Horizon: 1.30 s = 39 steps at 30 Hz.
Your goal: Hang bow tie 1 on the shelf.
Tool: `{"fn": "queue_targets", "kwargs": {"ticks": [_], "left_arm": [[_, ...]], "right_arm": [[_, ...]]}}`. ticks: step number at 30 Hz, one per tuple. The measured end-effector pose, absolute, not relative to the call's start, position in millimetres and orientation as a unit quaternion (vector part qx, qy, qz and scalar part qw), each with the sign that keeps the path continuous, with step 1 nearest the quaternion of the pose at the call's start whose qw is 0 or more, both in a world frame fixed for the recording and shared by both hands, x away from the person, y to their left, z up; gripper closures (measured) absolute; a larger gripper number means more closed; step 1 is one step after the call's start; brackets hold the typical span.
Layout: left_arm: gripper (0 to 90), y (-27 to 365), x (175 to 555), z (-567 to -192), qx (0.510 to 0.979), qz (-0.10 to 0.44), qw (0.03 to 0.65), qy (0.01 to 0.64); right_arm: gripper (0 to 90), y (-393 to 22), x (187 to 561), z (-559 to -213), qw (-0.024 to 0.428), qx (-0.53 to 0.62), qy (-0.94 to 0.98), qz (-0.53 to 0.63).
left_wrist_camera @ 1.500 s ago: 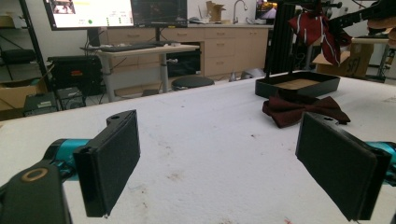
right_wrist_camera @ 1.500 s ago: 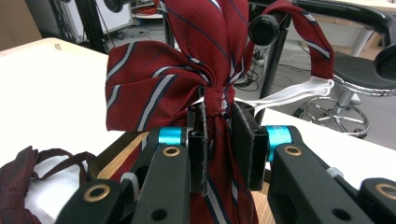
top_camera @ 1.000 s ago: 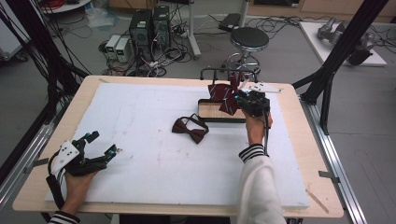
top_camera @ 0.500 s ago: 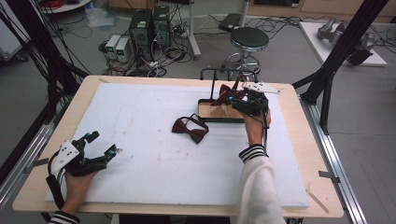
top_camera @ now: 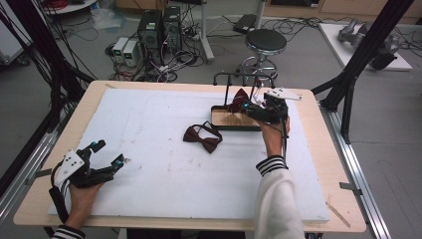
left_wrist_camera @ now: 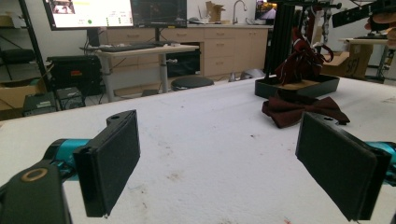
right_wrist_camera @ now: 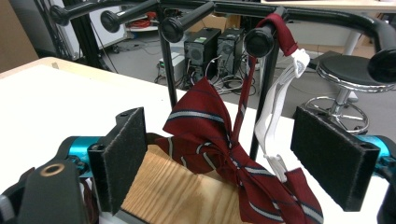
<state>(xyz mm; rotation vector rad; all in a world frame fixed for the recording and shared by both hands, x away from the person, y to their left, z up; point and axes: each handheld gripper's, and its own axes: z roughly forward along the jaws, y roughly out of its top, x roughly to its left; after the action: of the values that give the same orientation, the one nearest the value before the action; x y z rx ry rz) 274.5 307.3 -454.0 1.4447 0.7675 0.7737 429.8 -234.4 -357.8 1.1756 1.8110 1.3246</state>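
A red striped bow tie [right_wrist_camera: 210, 135] hangs by its strap from a peg [right_wrist_camera: 259, 41] of the black rack [top_camera: 234, 79], with a white strap [right_wrist_camera: 275, 107] beside it. My right gripper [right_wrist_camera: 229, 158] is open around it; its jaws have just been opening and the pads stand clear of the cloth. In the high view this gripper [top_camera: 249, 110] sits at the rack's wooden base [top_camera: 230, 119]. A plain dark red bow tie [top_camera: 202, 138] lies flat on the white mat. My left gripper [top_camera: 110, 152] rests open at the front left with nothing between its pads [left_wrist_camera: 112, 163].
The white mat [top_camera: 149, 124] covers most of the wooden table [top_camera: 343, 164]. The rack has several bare black pegs [right_wrist_camera: 175, 28]. Past the table's far edge stand a stool [top_camera: 265, 42] and computers [top_camera: 159, 25] on the floor.
My right gripper's jaws have gone from shut on the striped bow tie to wide apart. The tie now hangs from the rack peg. Neither hand has shifted.
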Motion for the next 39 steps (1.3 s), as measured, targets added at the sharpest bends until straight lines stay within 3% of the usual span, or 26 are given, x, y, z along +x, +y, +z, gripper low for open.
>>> {"fn": "queue_targets", "kwargs": {"ticks": [12,22,39], "left_arm": [[14.1,308,275,-454,0.627,0.335,0.618,0.335],[14.2,308,274,-454,0.626,0.334,0.621,0.334],[14.1,309,274,-454,0.623,0.336,0.623,0.333]], "right_arm": [[13.7,-246,401,-339,0.285,0.427,0.673,0.533],[13.1,-260,345,-332,0.312,0.395,0.651,0.568],[13.1,-282,272,-381,0.345,0.364,0.633,0.59]]}}
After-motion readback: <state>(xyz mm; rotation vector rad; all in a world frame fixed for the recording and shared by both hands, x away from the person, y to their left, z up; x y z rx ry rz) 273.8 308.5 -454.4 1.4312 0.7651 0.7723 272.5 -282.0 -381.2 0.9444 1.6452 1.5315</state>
